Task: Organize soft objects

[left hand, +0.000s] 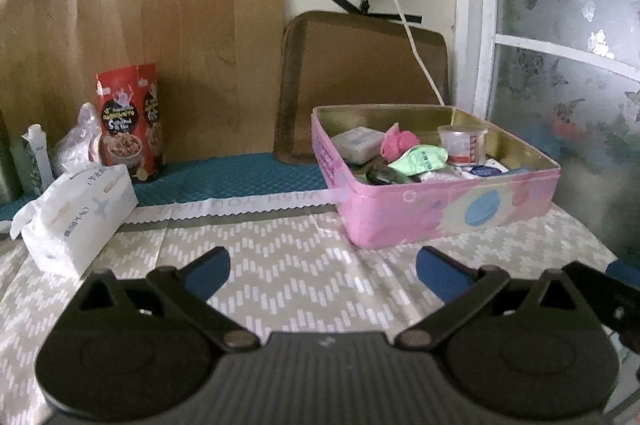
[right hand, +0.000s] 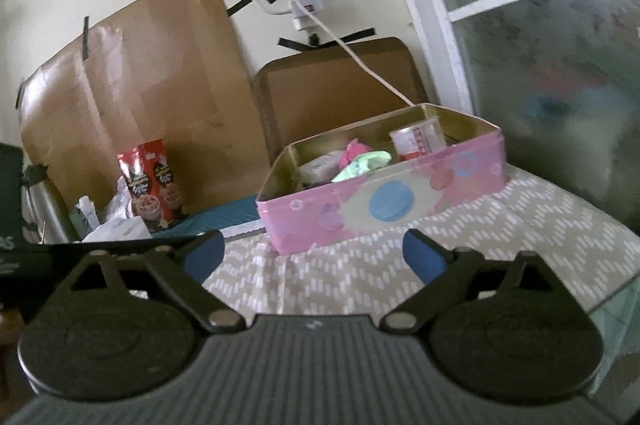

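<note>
A pink tin box (left hand: 448, 205) stands open on the patterned tablecloth, ahead and right of my left gripper (left hand: 323, 271). Inside lie a pink cloth (left hand: 396, 141), a light green pouch (left hand: 420, 159), a white case (left hand: 356, 143) and a small red-and-white cup (left hand: 464, 143). A soft tissue pack (left hand: 76, 213) lies at the left. My left gripper is open and empty above the cloth. In the right wrist view the same tin (right hand: 380, 197) sits just beyond my right gripper (right hand: 314, 253), which is open and empty. The pink cloth (right hand: 354, 149) and green pouch (right hand: 364, 163) show inside.
A red snack bag (left hand: 130, 121) and a plastic bag (left hand: 78, 141) stand at the back left by a wooden board (left hand: 160, 17). A brown tray (left hand: 360, 73) leans on the wall behind the tin. A white cable (left hand: 404, 21) hangs down to it. A window (left hand: 568, 65) is at the right.
</note>
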`<state>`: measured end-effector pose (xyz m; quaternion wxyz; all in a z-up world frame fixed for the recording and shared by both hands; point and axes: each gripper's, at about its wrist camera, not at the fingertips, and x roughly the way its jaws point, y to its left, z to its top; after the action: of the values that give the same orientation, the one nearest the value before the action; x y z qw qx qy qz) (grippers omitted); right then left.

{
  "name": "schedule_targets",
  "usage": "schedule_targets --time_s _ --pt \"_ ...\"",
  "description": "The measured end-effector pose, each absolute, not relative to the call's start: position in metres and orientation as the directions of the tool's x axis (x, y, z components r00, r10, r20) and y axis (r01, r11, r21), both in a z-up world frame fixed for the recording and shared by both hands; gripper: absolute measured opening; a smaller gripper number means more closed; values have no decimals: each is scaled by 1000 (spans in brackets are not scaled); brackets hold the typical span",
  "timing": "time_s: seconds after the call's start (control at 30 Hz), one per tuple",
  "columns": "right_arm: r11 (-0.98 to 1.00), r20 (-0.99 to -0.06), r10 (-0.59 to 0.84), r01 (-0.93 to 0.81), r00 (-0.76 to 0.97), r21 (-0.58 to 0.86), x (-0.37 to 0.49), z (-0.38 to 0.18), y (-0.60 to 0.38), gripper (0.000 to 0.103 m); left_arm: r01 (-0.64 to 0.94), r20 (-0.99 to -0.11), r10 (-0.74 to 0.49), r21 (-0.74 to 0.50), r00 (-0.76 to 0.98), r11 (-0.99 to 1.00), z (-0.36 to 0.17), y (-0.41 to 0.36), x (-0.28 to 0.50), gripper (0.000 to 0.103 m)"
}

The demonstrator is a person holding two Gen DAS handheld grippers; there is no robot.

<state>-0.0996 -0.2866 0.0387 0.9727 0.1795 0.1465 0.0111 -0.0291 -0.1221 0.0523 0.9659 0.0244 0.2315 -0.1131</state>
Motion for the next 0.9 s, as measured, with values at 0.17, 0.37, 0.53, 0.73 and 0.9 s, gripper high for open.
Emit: schedule_targets --time_s 0.17,0.37,0.53,0.73,0.9 --pt "924 -262 65 41 963 380 -116 43 -290 101 212 -409 -182 27 894 977 61 -130 -50 103" --pt "915 -222 59 36 973 401 -137 48 -294 103 206 -413 -162 64 896 977 68 -142 -72 103" --pt "908 -201 50 39 978 416 -153 50 -297 103 198 -428 -146 78 892 977 71 -150 -87 103" --pt "897 -189 44 45 981 440 -159 48 -298 103 192 -425 -128 112 896 975 72 -154 -99 103" --pt "892 -167 26 53 986 448 -160 48 -297 103 183 -430 -108 137 896 974 69 -156 -100 103"
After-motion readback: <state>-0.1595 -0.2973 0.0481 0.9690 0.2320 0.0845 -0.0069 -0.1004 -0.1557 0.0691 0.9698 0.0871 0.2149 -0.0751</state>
